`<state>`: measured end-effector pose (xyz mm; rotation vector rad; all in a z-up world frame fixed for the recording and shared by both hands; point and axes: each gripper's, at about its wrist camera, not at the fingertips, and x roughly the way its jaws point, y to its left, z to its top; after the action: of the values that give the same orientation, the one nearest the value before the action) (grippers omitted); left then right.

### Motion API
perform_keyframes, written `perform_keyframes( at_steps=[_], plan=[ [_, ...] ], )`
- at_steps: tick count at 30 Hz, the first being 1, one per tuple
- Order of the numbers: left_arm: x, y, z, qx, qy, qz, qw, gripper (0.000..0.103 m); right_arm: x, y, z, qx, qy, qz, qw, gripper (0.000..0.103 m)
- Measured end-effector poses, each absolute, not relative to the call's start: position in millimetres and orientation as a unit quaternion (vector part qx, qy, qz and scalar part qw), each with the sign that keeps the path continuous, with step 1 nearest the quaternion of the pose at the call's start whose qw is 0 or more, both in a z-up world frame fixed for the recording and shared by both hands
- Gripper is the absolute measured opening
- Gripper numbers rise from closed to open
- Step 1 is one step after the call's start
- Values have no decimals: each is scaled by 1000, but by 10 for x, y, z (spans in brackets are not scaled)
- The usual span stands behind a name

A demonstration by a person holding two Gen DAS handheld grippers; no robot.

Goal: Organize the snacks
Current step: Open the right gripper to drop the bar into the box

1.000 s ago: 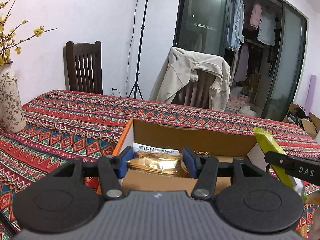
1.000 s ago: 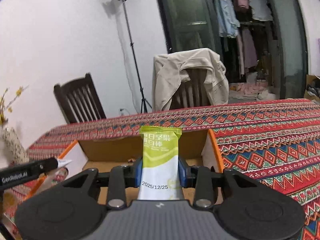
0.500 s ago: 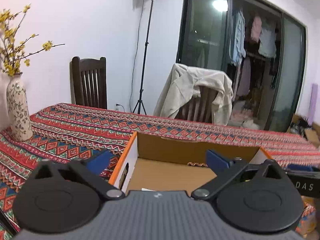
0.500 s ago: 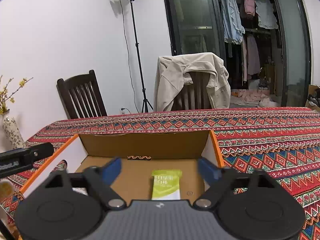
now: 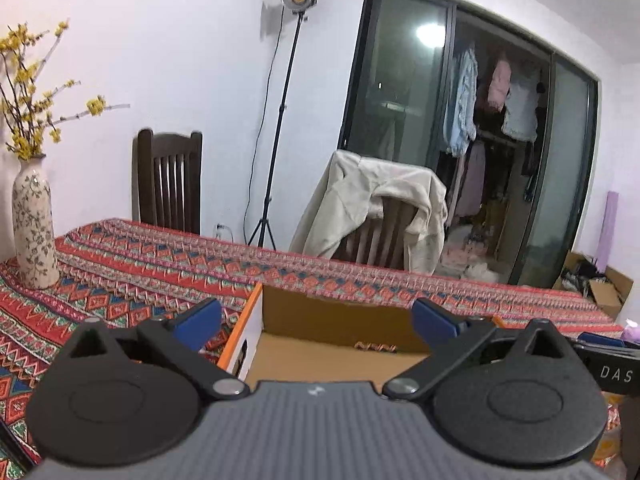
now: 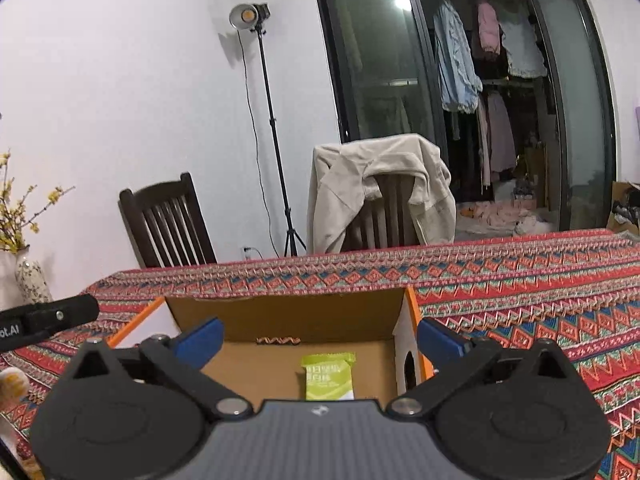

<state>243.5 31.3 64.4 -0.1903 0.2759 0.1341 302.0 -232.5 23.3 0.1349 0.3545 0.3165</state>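
Standing at the far left on the patterned tablecloth (image 5: 120, 276) is a floral vase (image 5: 34, 224). Next, the left gripper (image 5: 316, 320) hovers over the cardboard box (image 5: 336, 320), jaws spread wide, holding nothing. Further right, the right gripper (image 6: 320, 340) is equally wide apart and empty above 1 green snack packet (image 6: 326, 376) lying flat on the box floor.

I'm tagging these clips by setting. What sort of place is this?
Likely a home dining room: a table under a patterned tablecloth, wooden chairs, a flower vase, and an open wardrobe of hanging clothes. A studio light suggests staged recording.
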Motion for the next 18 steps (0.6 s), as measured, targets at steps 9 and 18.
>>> perform_keyframes(
  at_steps=[9,18],
  plan=[
    [2065,303,750,-89,119,64,987,103,2659,-2450,308,62,178,177,966,103],
    [1622,414,628,-81,136,61,986,103,2221,-2538,237,50,179,178,966,103]
  ],
)
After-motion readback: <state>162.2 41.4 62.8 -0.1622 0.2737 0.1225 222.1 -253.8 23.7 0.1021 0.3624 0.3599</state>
